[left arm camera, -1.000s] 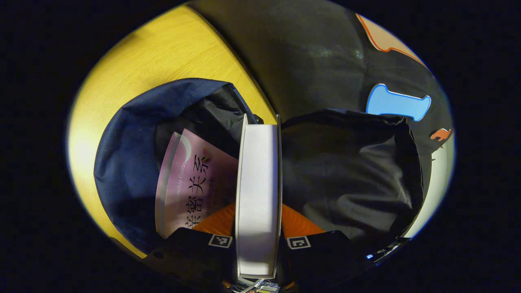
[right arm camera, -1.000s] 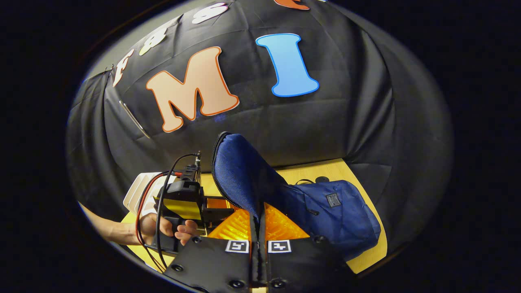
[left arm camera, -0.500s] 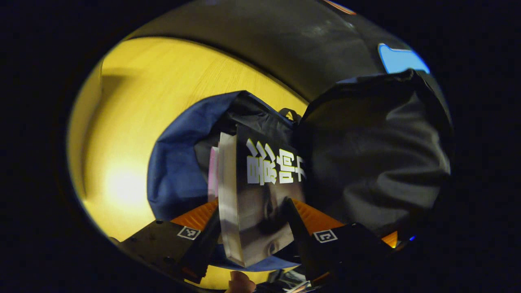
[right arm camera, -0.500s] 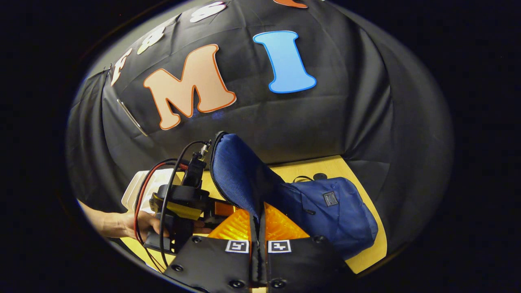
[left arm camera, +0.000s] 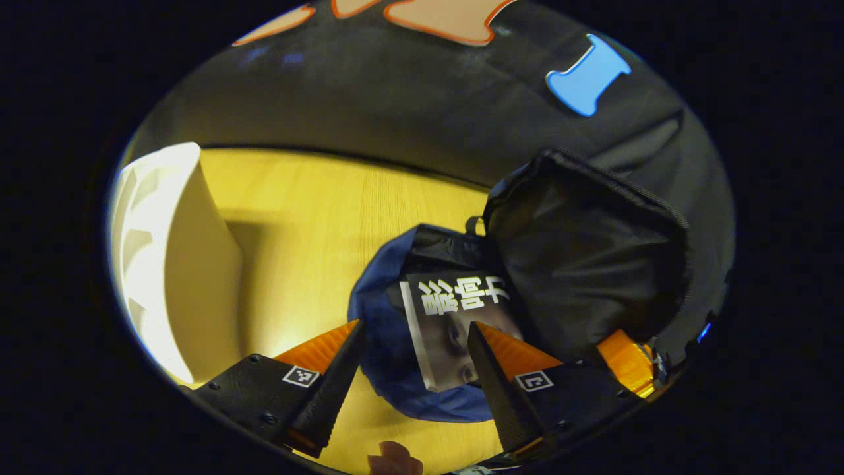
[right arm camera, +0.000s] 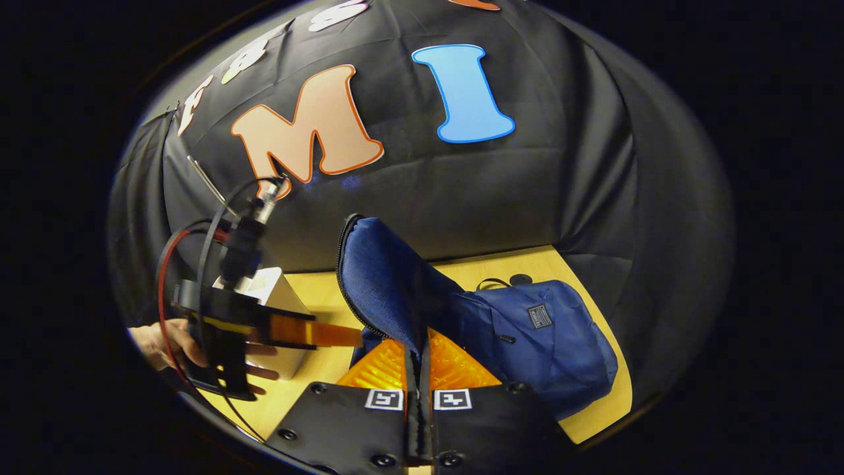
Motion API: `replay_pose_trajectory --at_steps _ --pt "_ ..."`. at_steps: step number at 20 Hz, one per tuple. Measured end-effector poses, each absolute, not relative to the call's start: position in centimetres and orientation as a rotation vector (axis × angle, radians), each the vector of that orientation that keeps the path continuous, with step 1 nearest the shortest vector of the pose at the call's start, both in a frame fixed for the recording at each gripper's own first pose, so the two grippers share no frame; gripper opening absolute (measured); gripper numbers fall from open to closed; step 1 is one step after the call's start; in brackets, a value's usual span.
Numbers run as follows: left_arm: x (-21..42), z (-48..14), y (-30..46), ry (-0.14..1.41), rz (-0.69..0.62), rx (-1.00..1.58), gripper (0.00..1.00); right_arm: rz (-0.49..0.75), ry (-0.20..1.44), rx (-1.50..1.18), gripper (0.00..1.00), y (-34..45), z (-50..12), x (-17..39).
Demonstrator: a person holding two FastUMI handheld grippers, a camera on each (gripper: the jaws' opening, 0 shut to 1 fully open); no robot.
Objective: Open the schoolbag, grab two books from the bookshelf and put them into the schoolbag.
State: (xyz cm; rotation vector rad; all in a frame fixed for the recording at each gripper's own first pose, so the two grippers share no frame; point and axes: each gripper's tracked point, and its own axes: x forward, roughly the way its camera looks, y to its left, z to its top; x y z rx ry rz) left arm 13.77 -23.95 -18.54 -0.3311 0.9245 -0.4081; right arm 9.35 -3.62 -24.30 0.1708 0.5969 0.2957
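Observation:
The blue schoolbag [left arm camera: 379, 330] lies on the yellow table with its mouth wide. A dark-covered book [left arm camera: 455, 323] with a face on it rests inside the mouth. My left gripper [left arm camera: 412, 389] hovers just in front of that book, open, its fingers apart on either side and not touching it. The bag's flap [left arm camera: 587, 264] stands upright, black lining showing. My right gripper [right arm camera: 419, 389] is shut on the blue flap [right arm camera: 389, 284], holding it up above the bag's body [right arm camera: 547, 343]. In the right gripper view the left gripper [right arm camera: 353, 338] sits left of the flap, held by a hand [right arm camera: 165, 340].
The white bookshelf [left arm camera: 171, 264] stands on the table's left side, close to the left gripper; it also appears as the white bookshelf [right arm camera: 277, 290] behind that gripper. Bare yellow tabletop [left arm camera: 297, 218] lies between the shelf and the bag. Black cloth walls the back.
The left gripper let go of the dark book, which now lies in the bag, opened its fingers and drew back away from the bag. The right gripper kept holding the flap.

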Motion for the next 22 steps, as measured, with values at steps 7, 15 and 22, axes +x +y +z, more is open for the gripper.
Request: replay_pose_trajectory --at_steps 7,15,22 --pt "12.0 -6.0 -15.7 0.538 -0.424 -0.041 0.91 0.318 0.634 0.102 0.03 -1.0 -26.8 8.1" --pt "7.5 5.3 -6.3 0.129 -0.185 -0.035 0.9 0.286 0.68 -0.017 0.04 1.1 -30.0 5.8" --pt "7.0 5.1 -2.5 0.137 -0.158 0.024 0.96 0.258 0.683 -0.006 0.19 1.8 -29.2 2.8"
